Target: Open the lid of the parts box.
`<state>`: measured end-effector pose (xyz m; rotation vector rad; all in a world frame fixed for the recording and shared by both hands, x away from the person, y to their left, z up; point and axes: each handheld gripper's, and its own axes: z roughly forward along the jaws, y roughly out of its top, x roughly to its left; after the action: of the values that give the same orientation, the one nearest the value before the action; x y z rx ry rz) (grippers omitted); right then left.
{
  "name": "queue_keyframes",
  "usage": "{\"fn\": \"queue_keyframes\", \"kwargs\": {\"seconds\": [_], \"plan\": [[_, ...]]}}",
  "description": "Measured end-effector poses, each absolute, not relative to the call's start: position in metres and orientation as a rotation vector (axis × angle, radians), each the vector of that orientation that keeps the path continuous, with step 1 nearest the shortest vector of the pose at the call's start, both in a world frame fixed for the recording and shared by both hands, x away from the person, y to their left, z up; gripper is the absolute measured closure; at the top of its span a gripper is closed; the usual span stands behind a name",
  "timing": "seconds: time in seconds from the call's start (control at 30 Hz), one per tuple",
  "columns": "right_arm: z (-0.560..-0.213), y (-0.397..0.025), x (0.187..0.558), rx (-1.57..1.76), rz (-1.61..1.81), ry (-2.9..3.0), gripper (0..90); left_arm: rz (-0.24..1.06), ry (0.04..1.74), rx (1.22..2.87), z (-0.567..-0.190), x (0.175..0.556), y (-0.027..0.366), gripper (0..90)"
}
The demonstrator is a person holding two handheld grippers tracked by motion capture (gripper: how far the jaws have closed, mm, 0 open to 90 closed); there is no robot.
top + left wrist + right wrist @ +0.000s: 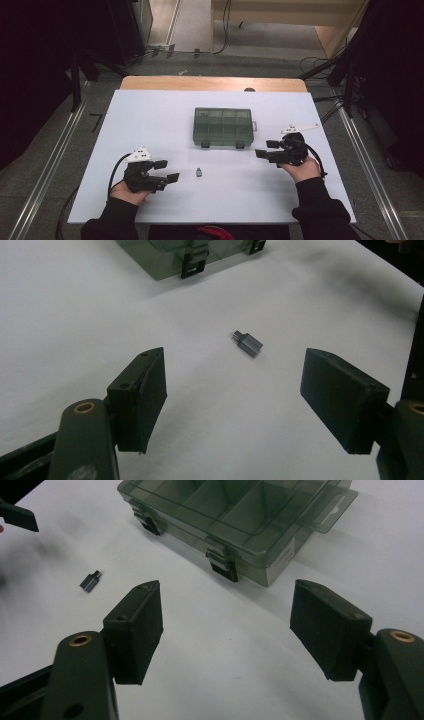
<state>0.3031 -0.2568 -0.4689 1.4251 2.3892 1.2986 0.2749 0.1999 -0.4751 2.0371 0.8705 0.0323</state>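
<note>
you wear dark long sleeves [116, 220] reaching to both wrists. your left gripper [168, 170] and right gripper [263, 149] are black, each topped with a pale grey three-cornered plate [139, 155] and trailing a black cable [116, 170]. up close, each blocky jaw carries a flat dark pad [152, 392], small screw holes and a brass-ringed pivot [80, 640].

No lettering, brand, number or sign is showing legibly anywhere. A pale patch resembling a label is sitting on the side wall of the smoky plastic compartment box [280, 555], but any print on it is too blurred to read.
</note>
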Motion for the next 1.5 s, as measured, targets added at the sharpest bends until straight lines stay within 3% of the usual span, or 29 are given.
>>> {"fn": "queue_keyframes", "kwargs": {"seconds": [0.87,1.27,1.33,1.5], "plan": [[-0.460,-0.244,0.334,1.447,1.255,2.334,30.4,0.038,0.893,2.033,-0.476,0.276,0.201,26.5],[-0.476,-0.250,0.335,1.431,1.248,2.334,82.3,0.040,0.883,2.033,-0.475,0.277,0.201,26.5],[-0.478,-0.251,0.334,1.421,1.229,2.335,87.9,0.041,0.881,2.035,-0.474,0.277,0.201,26.5],[-0.482,-0.251,0.332,1.428,1.228,2.340,88.1,0.044,0.882,2.034,-0.475,0.276,0.200,26.5]]}}
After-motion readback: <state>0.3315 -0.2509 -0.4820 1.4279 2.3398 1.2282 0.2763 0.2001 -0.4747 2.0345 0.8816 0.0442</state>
